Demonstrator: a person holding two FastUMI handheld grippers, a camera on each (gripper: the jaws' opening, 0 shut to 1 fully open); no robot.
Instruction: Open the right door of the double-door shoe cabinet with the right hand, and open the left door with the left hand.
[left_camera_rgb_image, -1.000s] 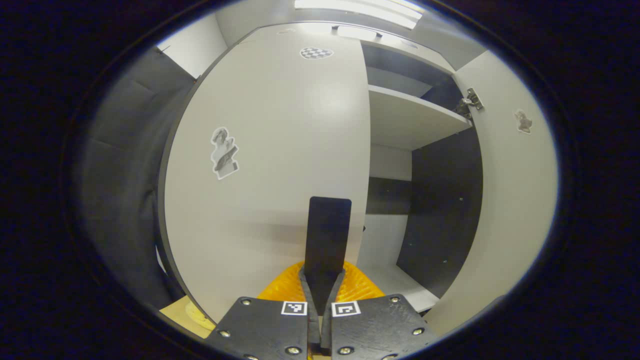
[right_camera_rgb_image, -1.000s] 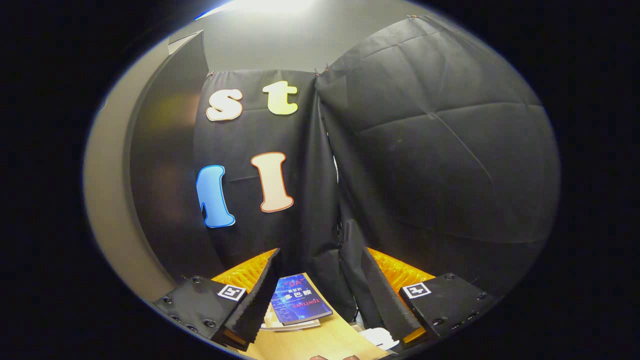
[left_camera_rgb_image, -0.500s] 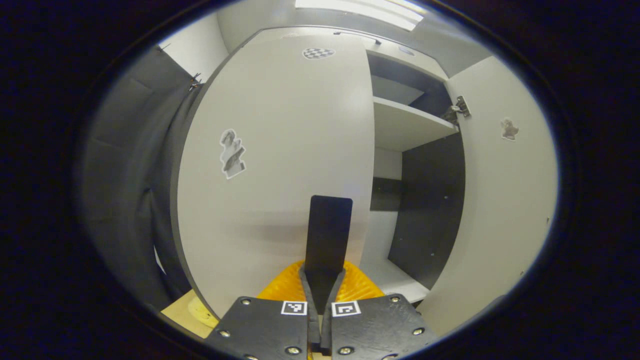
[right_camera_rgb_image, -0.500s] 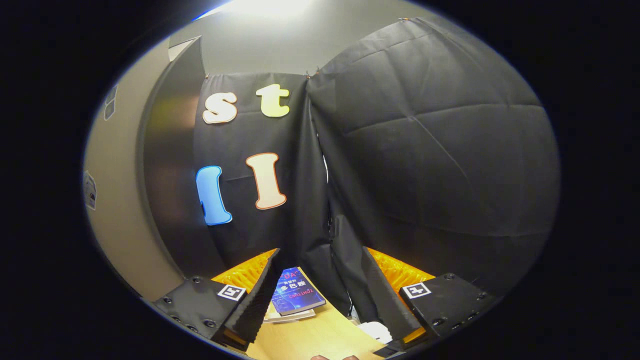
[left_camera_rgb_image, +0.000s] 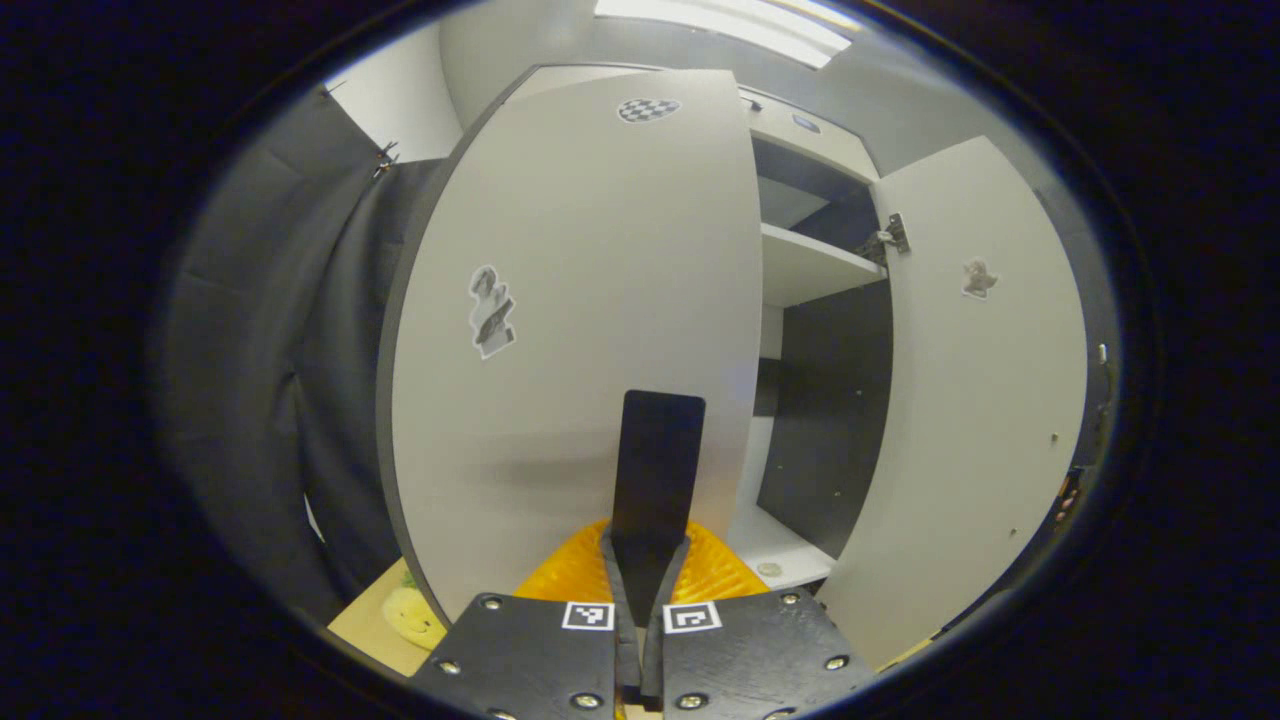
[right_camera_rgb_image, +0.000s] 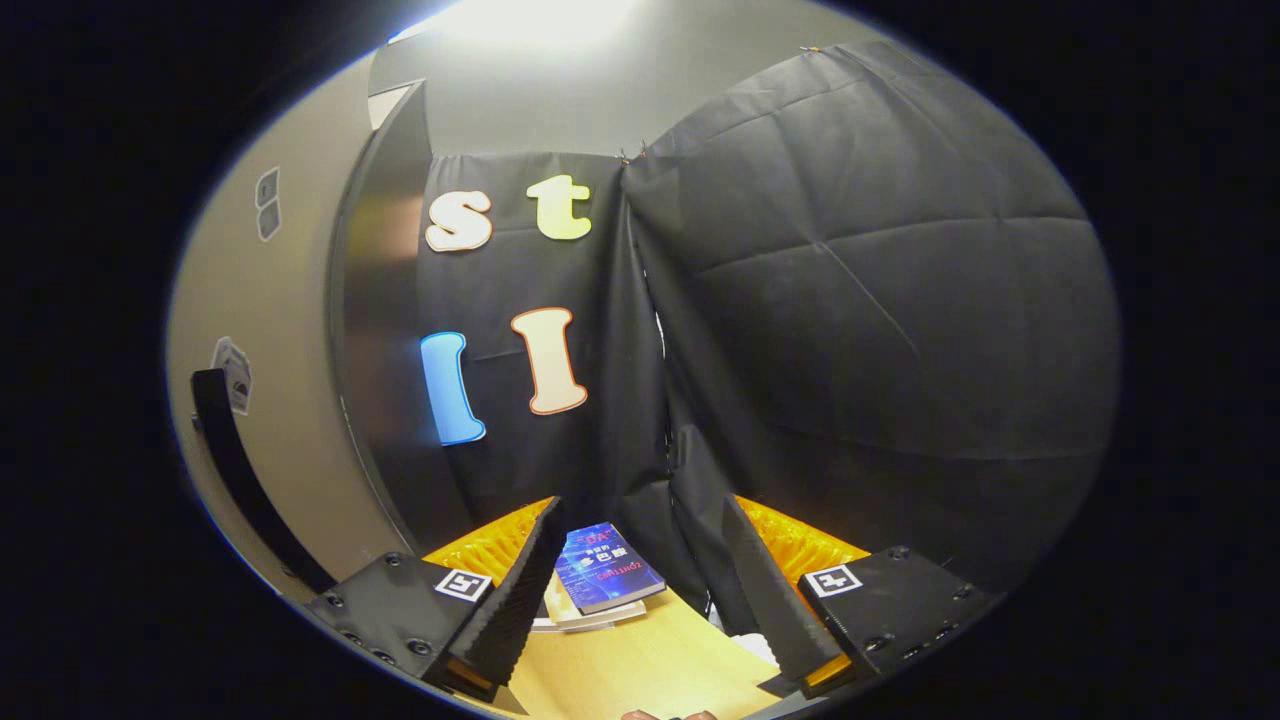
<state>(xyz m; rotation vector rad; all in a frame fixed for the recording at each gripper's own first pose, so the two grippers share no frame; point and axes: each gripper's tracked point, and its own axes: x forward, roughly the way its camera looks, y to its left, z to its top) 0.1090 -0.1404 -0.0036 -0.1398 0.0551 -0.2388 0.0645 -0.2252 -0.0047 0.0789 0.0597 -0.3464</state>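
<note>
Cabinet (left_camera_rgb_image: 800, 270) shelves centre-right look bare between left door (left_camera_rgb_image: 580, 300) and right door (left_camera_rgb_image: 980, 400). Left gripper (left_camera_rgb_image: 655, 450) pinches the handle (left_camera_rgb_image: 657, 460); right gripper (right_camera_rgb_image: 640, 560) spread above a book (right_camera_rgb_image: 605, 580).

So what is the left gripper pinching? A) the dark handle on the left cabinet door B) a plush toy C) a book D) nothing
A: in the left gripper view the left gripper has both fingers closed tight on the dark handle that stands upright on the left cabinet door.
</note>
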